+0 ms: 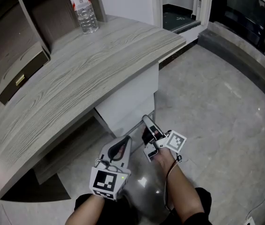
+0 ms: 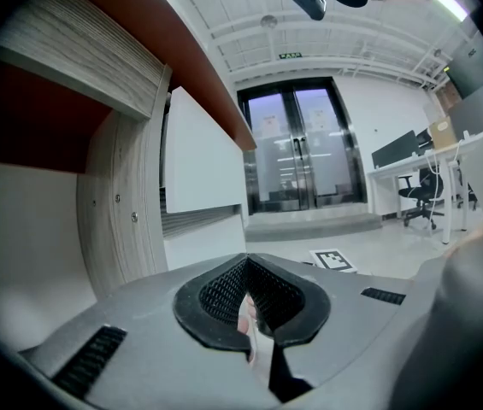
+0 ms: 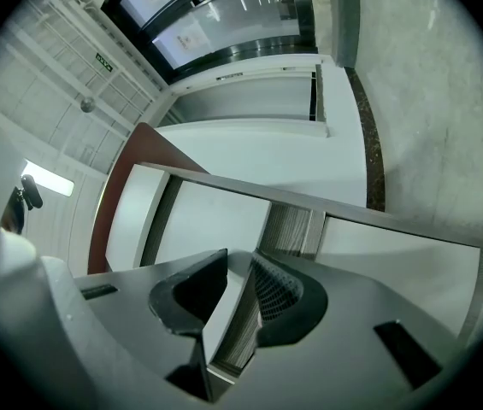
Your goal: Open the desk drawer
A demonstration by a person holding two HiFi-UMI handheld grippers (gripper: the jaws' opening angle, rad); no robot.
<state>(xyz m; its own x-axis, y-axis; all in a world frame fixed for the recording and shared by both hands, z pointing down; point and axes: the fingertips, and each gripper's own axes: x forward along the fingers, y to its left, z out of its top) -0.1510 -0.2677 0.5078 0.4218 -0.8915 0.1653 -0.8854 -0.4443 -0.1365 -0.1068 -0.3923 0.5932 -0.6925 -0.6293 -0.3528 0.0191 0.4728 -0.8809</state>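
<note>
The grey wood-grain desk (image 1: 99, 64) carries a clear water bottle (image 1: 83, 8) at its far end. The bottle's label is red and white, and its print is too small to read.

Under the desk top stands the white drawer (image 1: 127, 102) unit, and both grippers are low in front of it. The right gripper (image 1: 147, 123) reaches up to the unit's lower corner. In the right gripper view its jaws stand narrow around the grained edge of the drawer (image 3: 245, 323) front, and the panel fills the gap between them.

The left gripper (image 1: 125, 142) hangs just beside it, below the desk edge, with its jaws pressed together on nothing (image 2: 248, 301).

Beyond the desk, above the glass doors (image 2: 297, 152), hangs a small green sign (image 2: 290, 55) whose lettering is illegible.
</note>
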